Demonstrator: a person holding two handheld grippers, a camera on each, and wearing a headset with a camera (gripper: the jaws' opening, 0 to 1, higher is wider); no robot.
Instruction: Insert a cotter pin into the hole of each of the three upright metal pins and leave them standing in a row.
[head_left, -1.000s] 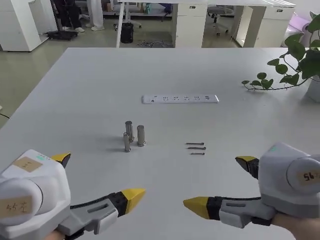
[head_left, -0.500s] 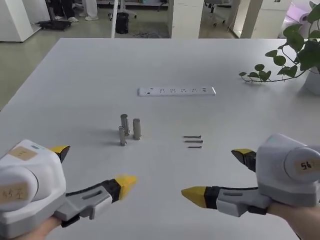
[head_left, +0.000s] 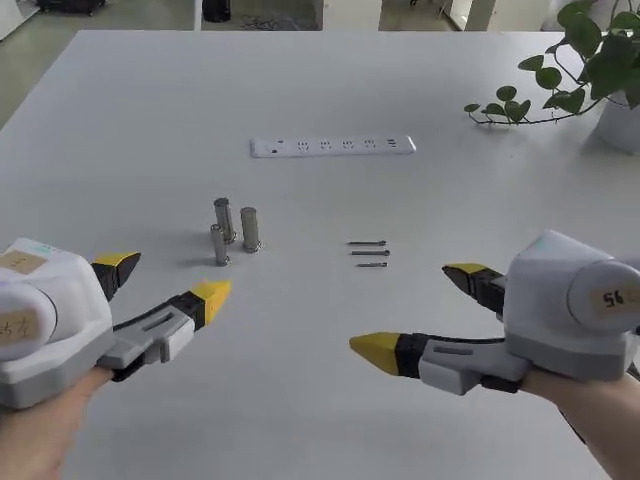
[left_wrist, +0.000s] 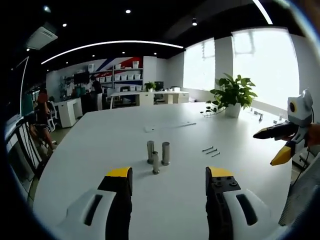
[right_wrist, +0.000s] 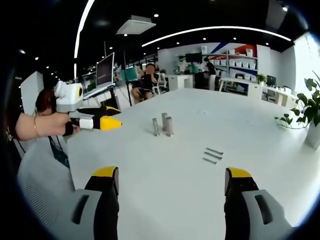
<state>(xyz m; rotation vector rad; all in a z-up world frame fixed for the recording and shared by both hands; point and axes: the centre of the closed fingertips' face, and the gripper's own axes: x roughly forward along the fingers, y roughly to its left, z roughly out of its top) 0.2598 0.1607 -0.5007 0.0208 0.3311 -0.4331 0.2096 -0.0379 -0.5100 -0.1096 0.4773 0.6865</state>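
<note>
Three short metal pins stand upright in a tight cluster left of the table's middle, also in the left gripper view and the right gripper view. Three thin cotter pins lie side by side to their right. My left gripper hovers open in front of the metal pins, a short way off, and appears from the side. My right gripper is open and empty, nearer to me than the cotter pins.
A white power strip lies across the table behind the pins. A potted plant stands at the far right corner. The white tabletop between the grippers is bare. People stand by benches in the room beyond.
The head camera has tilted down, shifting everything up in view. My left gripper has come forward, closer to the upright pins. Both grippers stay open; the pins have not moved.
</note>
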